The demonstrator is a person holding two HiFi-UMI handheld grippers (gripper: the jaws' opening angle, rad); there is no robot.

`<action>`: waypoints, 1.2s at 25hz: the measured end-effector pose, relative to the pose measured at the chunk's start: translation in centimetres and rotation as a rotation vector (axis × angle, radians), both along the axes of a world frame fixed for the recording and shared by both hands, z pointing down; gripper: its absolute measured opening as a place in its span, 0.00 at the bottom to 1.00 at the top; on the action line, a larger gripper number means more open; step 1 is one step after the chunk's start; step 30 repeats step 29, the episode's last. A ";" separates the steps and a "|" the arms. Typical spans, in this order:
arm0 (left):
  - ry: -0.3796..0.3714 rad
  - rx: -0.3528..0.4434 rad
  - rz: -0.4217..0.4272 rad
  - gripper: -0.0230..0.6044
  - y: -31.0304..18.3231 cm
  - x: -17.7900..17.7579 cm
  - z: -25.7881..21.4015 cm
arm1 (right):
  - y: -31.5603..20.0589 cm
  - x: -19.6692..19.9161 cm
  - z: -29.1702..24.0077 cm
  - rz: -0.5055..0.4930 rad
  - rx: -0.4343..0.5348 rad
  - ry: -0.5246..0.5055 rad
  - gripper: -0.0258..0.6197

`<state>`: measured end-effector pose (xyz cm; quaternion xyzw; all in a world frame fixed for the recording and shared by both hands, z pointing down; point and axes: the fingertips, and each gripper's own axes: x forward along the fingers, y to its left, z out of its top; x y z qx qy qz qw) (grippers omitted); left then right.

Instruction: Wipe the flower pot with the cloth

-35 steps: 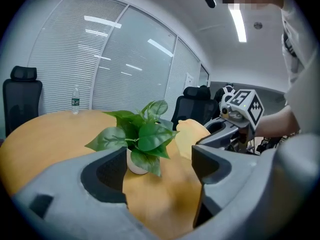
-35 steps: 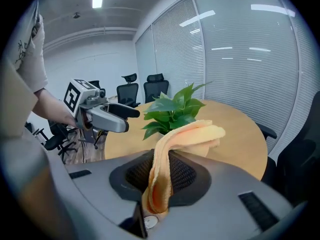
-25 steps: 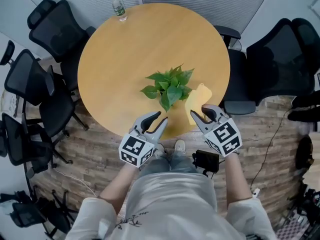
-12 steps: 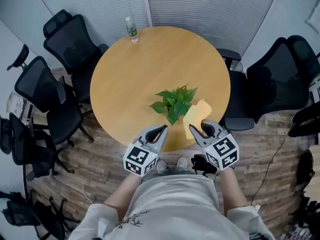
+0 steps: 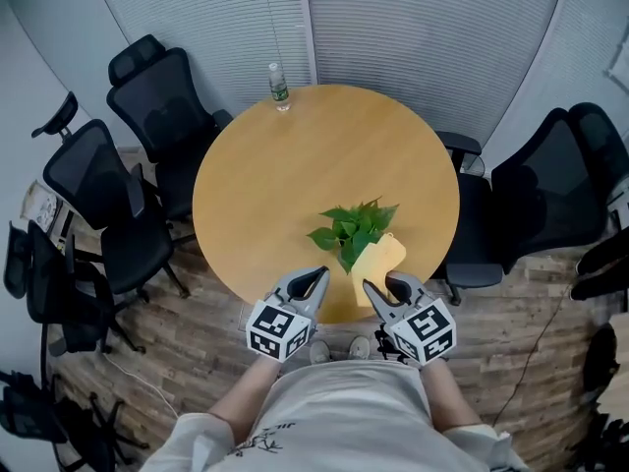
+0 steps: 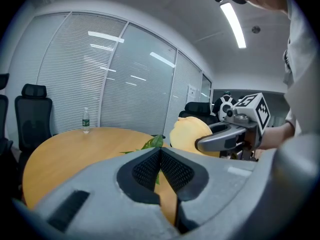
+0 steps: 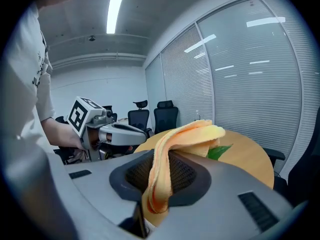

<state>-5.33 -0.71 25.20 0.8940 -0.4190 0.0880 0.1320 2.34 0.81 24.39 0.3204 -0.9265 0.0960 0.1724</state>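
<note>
The pot itself was hidden under its plant [image 5: 352, 226], which stood on the lower right part of the round counter [image 5: 285, 165], near the edge closest to the person. The yellow cloth [image 5: 378, 257] hung just below and right of the leaves in the head view. It overlapped them from that angle, and whether it touched them could not be told. The right tool [image 5: 382, 285] pinched it: a fold ran down between the pads and the rest arched forward over the tips, probably so that a soft face rather than hard jaws would meet the pot. The left tool [image 5: 316, 275] sat at lower centre, just left of the right one, with its jaws pressed together on nothing and pointing toward the plant. Free like that, it looked ready to steady the pot while the other wiped. Wiping seemed not yet begun, since both tools were at the near rim, short of the pot. A bottle [image 5: 278, 86] stood at the far edge, top centre, and chairs [image 5: 162, 96] ringed the counter, well apart from the work.
</note>
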 end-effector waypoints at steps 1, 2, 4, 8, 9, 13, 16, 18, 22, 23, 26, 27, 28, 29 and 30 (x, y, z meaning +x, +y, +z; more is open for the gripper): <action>0.002 0.000 -0.004 0.05 -0.1 -0.1 -0.1 | 0.0 -0.1 -0.1 -0.002 0.000 -0.001 0.13; 0.003 0.001 -0.009 0.05 -0.2 -0.1 -0.1 | -0.1 -0.2 -0.1 -0.004 0.001 -0.001 0.13; 0.009 0.003 -0.018 0.05 -0.5 -0.1 -0.4 | -0.2 -0.3 -0.3 -0.005 0.005 0.001 0.13; 0.013 0.014 -0.009 0.05 -1.0 0.4 -1.0 | -0.3 -0.4 -0.3 -0.010 0.005 0.003 0.13; 0.012 0.014 -0.006 0.05 -1.0 0.5 -1.0 | -0.3 -0.4 -0.3 -0.011 0.003 0.003 0.13; 0.017 0.017 -0.003 0.05 -0.9 0.8 -1.2 | -0.4 -0.1 -0.3 -0.012 0.000 0.006 0.13; 0.021 0.026 -0.004 0.05 -0.9 0.9 -1.4 | -0.6 0.0 -0.7 -0.012 0.007 0.006 0.13; 0.020 0.029 -0.009 0.05 -0.9 0.8 -1.3 | -0.6 0.0 -0.7 -0.011 0.008 -0.002 0.13; 0.016 0.027 -0.018 0.05 -1.1 0.4 -1.2 | -0.4 -0.1 -0.4 -0.003 0.002 -0.008 0.13; 0.015 0.029 -0.020 0.05 -1.1 0.4 -1.2 | -0.3 -0.1 -0.3 -0.005 0.000 -0.006 0.13; 0.017 0.037 -0.028 0.05 -1.1 0.4 -1.4 | -0.2 -0.2 -0.2 -0.014 -0.003 -0.003 0.13; 0.020 0.038 -0.030 0.05 -1.1 0.5 -1.5 | -0.3 -0.2 -0.2 -0.015 -0.002 -0.004 0.13; 0.022 0.039 -0.032 0.05 -1.2 0.5 -1.5 | -0.3 -0.2 -0.2 -0.016 -0.001 -0.005 0.13; 0.024 0.040 -0.034 0.05 -1.2 0.6 -1.6 | -0.4 -0.2 -0.3 -0.017 0.001 -0.007 0.13; 0.024 0.040 -0.034 0.05 -1.2 0.6 -1.6 | -0.4 -0.2 -0.3 -0.017 0.001 -0.007 0.13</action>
